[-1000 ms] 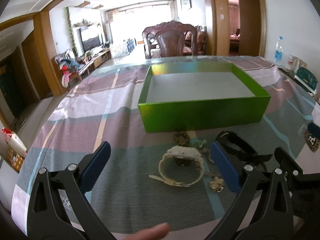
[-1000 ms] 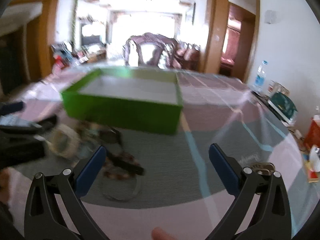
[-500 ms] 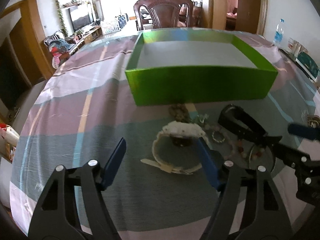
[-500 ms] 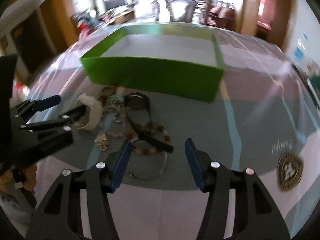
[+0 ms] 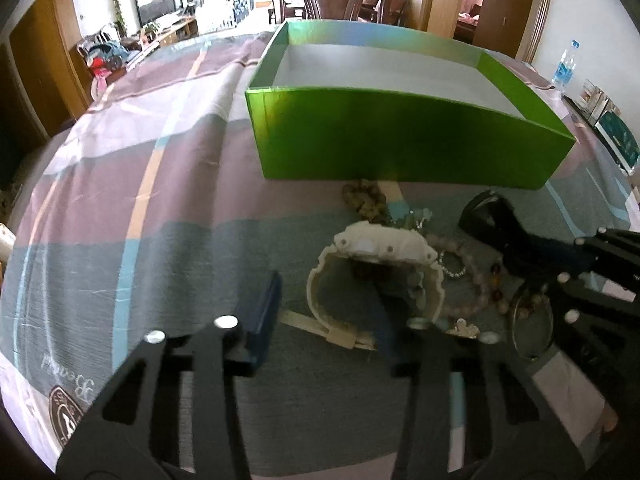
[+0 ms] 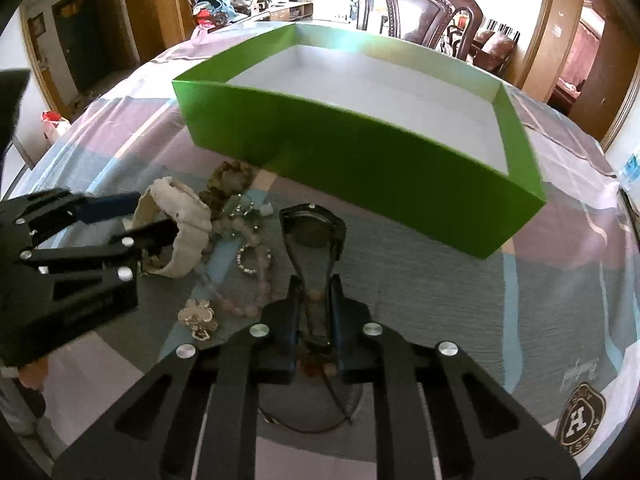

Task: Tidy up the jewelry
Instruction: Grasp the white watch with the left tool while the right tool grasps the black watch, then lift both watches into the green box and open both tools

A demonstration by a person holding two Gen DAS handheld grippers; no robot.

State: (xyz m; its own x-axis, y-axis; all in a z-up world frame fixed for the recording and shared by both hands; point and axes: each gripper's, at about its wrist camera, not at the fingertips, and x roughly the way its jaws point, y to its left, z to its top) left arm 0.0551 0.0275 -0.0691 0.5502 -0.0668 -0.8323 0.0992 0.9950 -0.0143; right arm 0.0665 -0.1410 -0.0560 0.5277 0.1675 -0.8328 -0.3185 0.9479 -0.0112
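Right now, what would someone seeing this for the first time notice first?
The bright green box at the back of the checked tablecloth, its white inside empty. In front of it lies a tangle of jewelry: the left gripper is closing around a white watch, and the right gripper is closing on a black watch strap.

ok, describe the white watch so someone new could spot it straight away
Find the green box on the striped tablecloth; a heap of jewelry lies just in front of its near wall. The white watch is at the heap's left end: chunky, cream, strap looped, unlike the bead strands and black watch beside it.
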